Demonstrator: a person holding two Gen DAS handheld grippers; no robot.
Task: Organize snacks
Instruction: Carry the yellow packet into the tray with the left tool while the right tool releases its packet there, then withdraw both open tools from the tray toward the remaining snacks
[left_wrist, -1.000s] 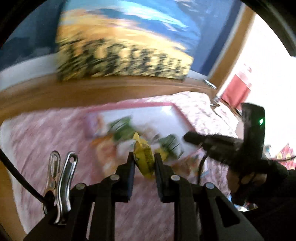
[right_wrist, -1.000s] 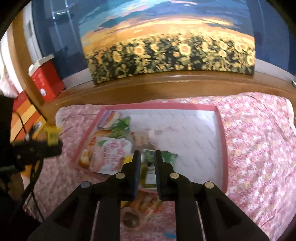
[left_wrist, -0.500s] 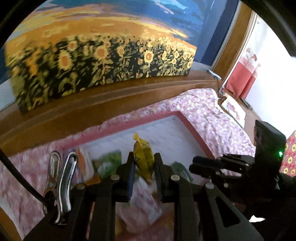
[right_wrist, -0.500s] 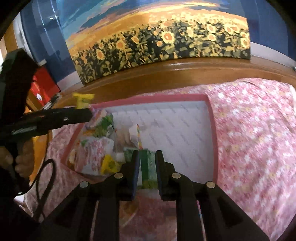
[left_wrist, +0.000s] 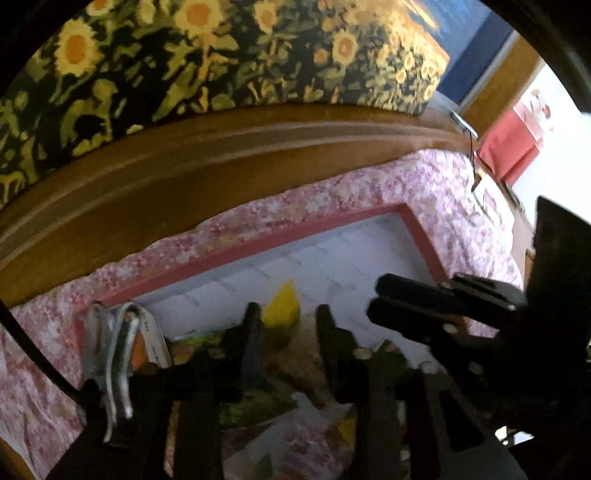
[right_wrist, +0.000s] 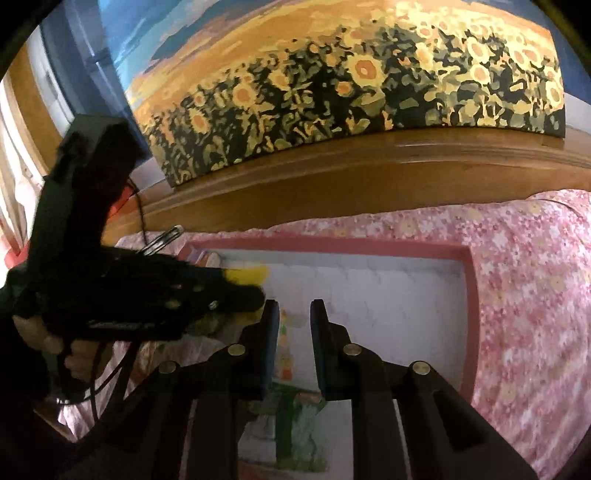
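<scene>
A pink-rimmed tray (left_wrist: 236, 254) with a white floor lies on the flowered cloth; it also shows in the right wrist view (right_wrist: 467, 288). My left gripper (left_wrist: 286, 317) hangs over the tray's left part, its jaws parted, with a yellow snack packet (left_wrist: 282, 304) between the tips; whether they still grip it is unclear. The packet's tip (right_wrist: 247, 275) shows past the left gripper (right_wrist: 243, 295) in the right wrist view. My right gripper (right_wrist: 291, 314) is open and empty over the tray, above a green packet (right_wrist: 295, 417). It shows at the right of the left wrist view (left_wrist: 373, 299).
Several snack packets (left_wrist: 295, 443) are piled in the tray's left part. The tray's right part (right_wrist: 388, 295) is bare white. A wooden headboard ledge (right_wrist: 369, 173) and a sunflower painting (right_wrist: 369, 85) stand right behind. A metal clip (left_wrist: 110, 350) hangs on the left gripper.
Both grippers have moved forward and down over the tray and closer together. The left jaws have widened around the yellow packet. The right jaws have opened from shut.
</scene>
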